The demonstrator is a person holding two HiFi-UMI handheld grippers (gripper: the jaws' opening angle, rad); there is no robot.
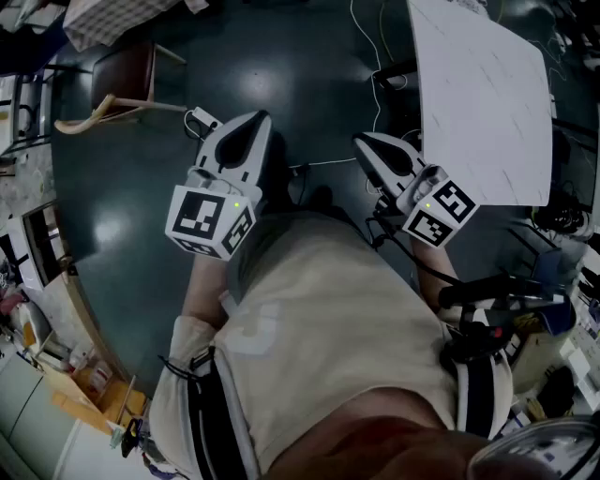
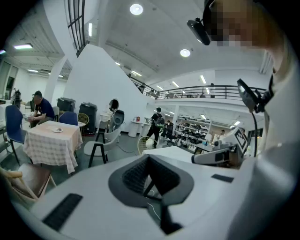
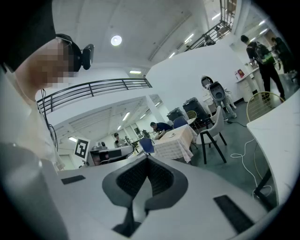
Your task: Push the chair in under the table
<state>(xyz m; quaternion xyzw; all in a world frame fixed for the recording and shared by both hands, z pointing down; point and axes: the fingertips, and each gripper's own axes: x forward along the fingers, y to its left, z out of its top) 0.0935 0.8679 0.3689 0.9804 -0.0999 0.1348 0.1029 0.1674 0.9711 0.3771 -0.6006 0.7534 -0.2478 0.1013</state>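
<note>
In the head view, a chair (image 1: 124, 82) with a brown seat and pale wooden frame stands on the dark floor at the upper left, beside a table with a checked cloth (image 1: 117, 17). The left gripper view shows the same chair (image 2: 22, 180) low at the left, with the checked table (image 2: 51, 140) behind it. My left gripper (image 1: 255, 124) (image 2: 149, 157) is held close to my body, shut and empty, well short of the chair. My right gripper (image 1: 367, 142) (image 3: 149, 159) is beside it, also shut with nothing in it.
A white table (image 1: 487, 103) (image 3: 279, 136) stands at the right, with cables (image 1: 375, 56) on the floor near it. A white chair with black legs (image 2: 101, 146) (image 3: 213, 127) stands further off. People sit and stand in the background. Shelves and clutter (image 1: 56, 356) line the left edge.
</note>
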